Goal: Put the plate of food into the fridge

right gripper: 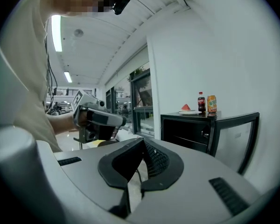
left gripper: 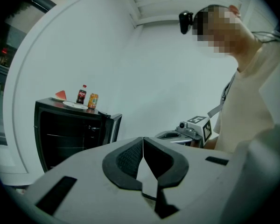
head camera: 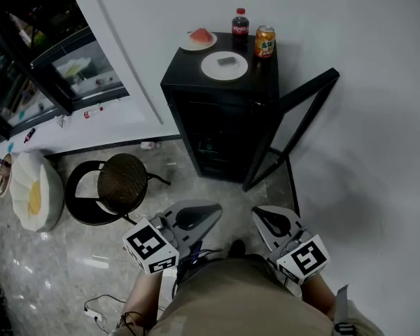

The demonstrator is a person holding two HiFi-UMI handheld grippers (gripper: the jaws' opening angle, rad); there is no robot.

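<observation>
Left gripper and right gripper both closed tight, empty, well short of the fridge. Door open. Watermelon plate on fridge top, near bottle. Advice: close in, open one gripper, pinch rim, carry level.

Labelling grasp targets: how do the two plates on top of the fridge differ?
The rear plate holds a red watermelon wedge; the front plate holds a small flat grey piece. The rear plate sits at the back left corner beside the cola bottle; the front plate sits mid-top and looks wider. Both are white, round, and on the black fridge.
</observation>
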